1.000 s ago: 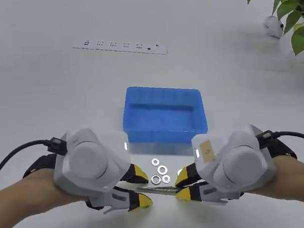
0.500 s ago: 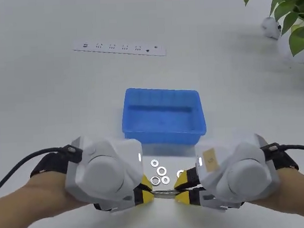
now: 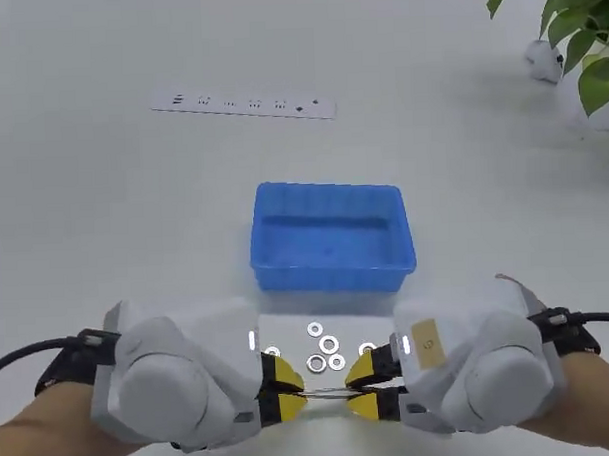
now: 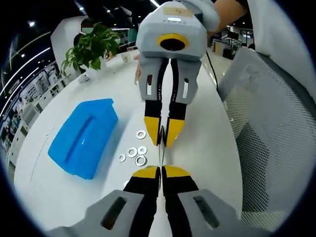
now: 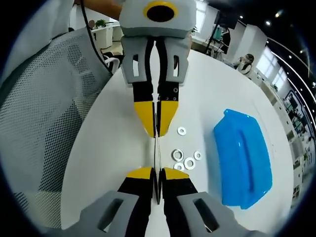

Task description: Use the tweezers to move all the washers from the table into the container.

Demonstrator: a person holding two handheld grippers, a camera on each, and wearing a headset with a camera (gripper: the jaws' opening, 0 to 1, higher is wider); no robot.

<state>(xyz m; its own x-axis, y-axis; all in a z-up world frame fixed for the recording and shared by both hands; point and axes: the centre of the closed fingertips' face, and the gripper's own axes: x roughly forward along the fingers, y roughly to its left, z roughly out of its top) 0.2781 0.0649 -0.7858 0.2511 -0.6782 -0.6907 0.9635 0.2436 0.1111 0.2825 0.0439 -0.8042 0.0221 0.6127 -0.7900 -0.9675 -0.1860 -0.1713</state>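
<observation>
The left gripper [image 3: 280, 392] has moved in to meet the right gripper [image 3: 365, 386], both pinched tight on the tweezers [image 3: 325, 392] between them, while the washers [image 3: 327, 347] lie untouched near the container [image 3: 330, 237].

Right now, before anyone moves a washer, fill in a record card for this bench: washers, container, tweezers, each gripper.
washers: at least five, loose on the table, none in the container
blue container: empty, just beyond the washers
tweezers: bridging the two grippers, beside the washers
left gripper: shut on one end of the tweezers
right gripper: shut on the other end
</observation>
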